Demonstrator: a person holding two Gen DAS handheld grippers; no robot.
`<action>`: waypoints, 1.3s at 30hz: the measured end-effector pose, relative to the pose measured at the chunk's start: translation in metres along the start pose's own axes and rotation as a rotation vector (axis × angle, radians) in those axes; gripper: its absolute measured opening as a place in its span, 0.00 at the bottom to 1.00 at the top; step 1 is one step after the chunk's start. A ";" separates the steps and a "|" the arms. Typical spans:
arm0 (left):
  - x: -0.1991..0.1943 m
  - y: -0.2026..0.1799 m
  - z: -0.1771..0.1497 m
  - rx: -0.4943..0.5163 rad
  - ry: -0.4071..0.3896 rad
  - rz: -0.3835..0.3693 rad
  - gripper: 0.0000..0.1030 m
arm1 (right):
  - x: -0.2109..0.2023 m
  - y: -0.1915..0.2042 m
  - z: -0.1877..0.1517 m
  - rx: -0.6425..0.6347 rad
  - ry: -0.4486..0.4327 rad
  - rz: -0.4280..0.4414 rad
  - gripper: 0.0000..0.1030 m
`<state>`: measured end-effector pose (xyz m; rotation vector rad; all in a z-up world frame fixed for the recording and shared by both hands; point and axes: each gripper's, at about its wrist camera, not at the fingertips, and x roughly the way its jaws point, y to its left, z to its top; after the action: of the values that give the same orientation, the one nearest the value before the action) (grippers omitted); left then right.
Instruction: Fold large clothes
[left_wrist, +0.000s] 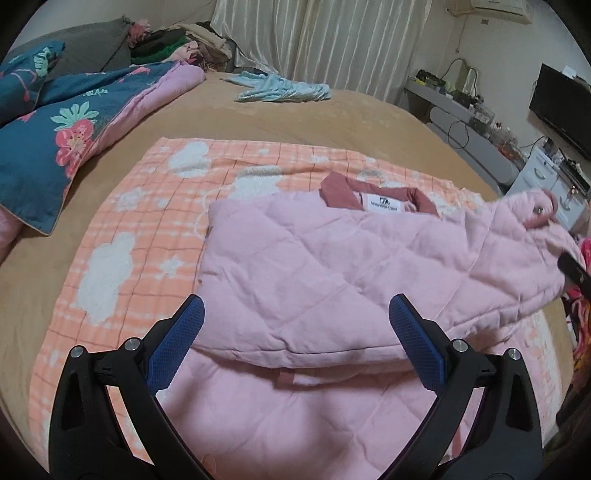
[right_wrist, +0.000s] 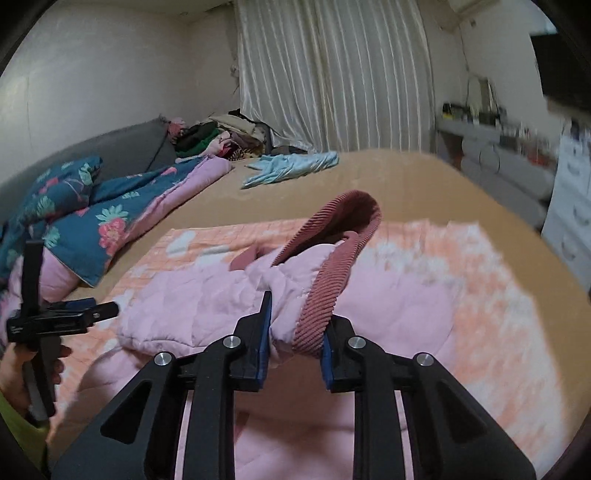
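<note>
Quilt (left_wrist: 55, 147) and blue garment (left_wrist: 284, 90) lie beyond jacket (left_wrist: 314, 266), apparently untouched.

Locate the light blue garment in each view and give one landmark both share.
Left wrist: light blue garment lies top centre, on the tan bed near the curtain.
Right wrist: same garment lies upper centre, beyond the pink jacket.
Shared landmark: floral quilt at left.

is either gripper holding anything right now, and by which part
The right gripper is shut on the pink quilted jacket, pinching its sleeve end by the ribbed cuff. The left gripper is open and holds nothing.
</note>
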<state>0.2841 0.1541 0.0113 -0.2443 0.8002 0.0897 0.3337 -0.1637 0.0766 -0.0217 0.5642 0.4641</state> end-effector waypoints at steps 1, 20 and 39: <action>0.001 -0.001 0.002 -0.001 -0.001 -0.002 0.91 | 0.006 -0.006 0.003 -0.007 0.011 -0.004 0.20; 0.048 -0.042 -0.001 0.081 0.097 -0.052 0.91 | 0.055 -0.052 -0.070 0.173 0.239 -0.109 0.61; 0.113 -0.025 -0.021 0.097 0.203 0.009 0.92 | 0.090 0.045 -0.038 -0.150 0.282 -0.088 0.92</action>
<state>0.3523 0.1233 -0.0797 -0.1592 1.0045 0.0340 0.3621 -0.0909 0.0023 -0.2577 0.8003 0.4194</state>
